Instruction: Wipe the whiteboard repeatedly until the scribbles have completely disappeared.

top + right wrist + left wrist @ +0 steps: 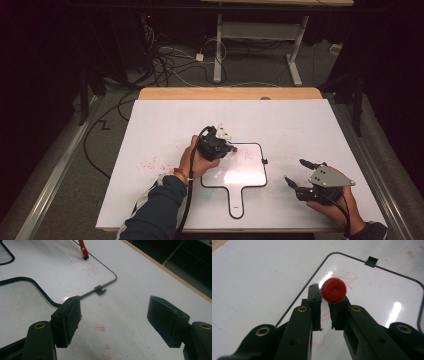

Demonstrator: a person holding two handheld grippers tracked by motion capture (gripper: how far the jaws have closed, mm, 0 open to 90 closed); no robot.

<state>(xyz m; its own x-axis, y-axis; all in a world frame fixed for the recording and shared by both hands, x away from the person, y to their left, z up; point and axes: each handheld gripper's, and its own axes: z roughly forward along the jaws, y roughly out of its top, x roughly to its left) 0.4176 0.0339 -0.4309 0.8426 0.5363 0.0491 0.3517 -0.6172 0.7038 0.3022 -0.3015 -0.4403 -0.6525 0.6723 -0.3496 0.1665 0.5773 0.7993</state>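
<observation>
A small whiteboard with a black rim (pixel 264 175) and a short handle lies flat on the white table (pixel 310 125). My left gripper (pixel 226 148) stands over the board's top left corner, shut on a red marker (pixel 234 149). In the left gripper view the marker's round red end (pixel 333 290) sits between the jaws of the left gripper (pixel 325 298), above red scribbles on the whiteboard (pixel 374 297). The right gripper view shows the marker (pixel 83 248) with its tip down on the whiteboard (pixel 22 297). My right gripper (pixel 295 170) rests open right of the board, with nothing between its pads (pixel 72 312).
A small black clip (pixel 264 161) sits on the board's right rim. Red smudges (pixel 152 164) mark the table left of the board. The table's wooden far edge (pixel 230 93) borders a floor with cables (pixel 165 60) and a desk frame (pixel 218 45).
</observation>
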